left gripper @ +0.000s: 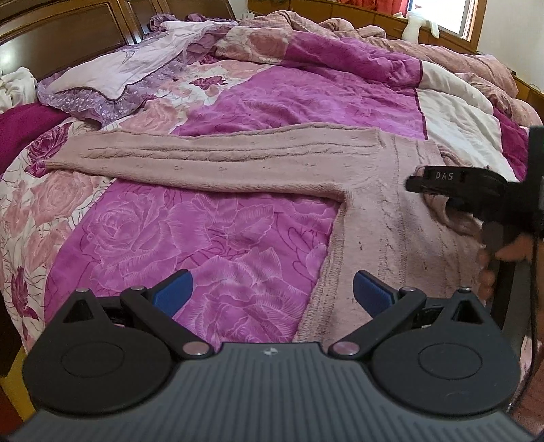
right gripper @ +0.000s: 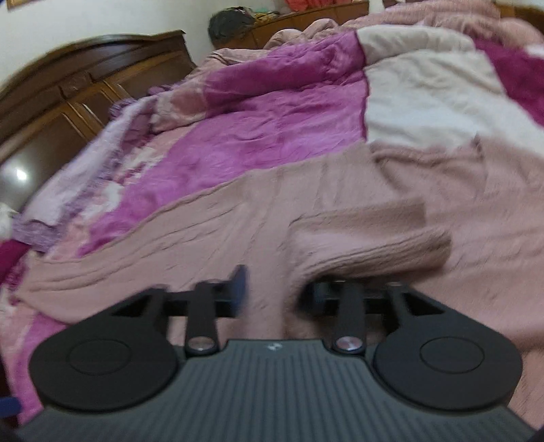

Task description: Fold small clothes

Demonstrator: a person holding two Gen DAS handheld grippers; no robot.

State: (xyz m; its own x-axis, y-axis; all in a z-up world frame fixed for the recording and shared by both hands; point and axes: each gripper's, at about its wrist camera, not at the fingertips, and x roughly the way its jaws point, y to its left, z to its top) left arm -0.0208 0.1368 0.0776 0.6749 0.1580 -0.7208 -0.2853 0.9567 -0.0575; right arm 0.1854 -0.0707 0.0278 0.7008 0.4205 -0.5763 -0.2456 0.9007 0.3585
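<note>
Wide, empty left gripper [left gripper: 272, 289] fingers hover by the pink sweater [left gripper: 391, 217]; right gripper [right gripper: 275, 292], part-open, has one sleeve [right gripper: 367, 238] folded in; other sleeve [left gripper: 204, 156] remains outstretched.

You have one dusty-pink knit sweater [left gripper: 374, 210] in front of you, spread on the one bed [left gripper: 238, 238]. It shows one sleeve [left gripper: 204, 159] stretched out to the left and a second sleeve [right gripper: 367, 238] folded in over its body, so two sleeves in all. You hold two grippers: the left gripper [left gripper: 272, 289] with two blue pads set wide apart, and the right gripper [right gripper: 275, 289] at the folded sleeve. One floral quilt [left gripper: 289, 98] covers the bed, one lilac pillow [left gripper: 129, 71] lies at the far left, one wooden headboard [left gripper: 68, 30] stands behind it, and one white plush toy [left gripper: 418, 23] sits by the one window [left gripper: 465, 17] at the far right
</note>
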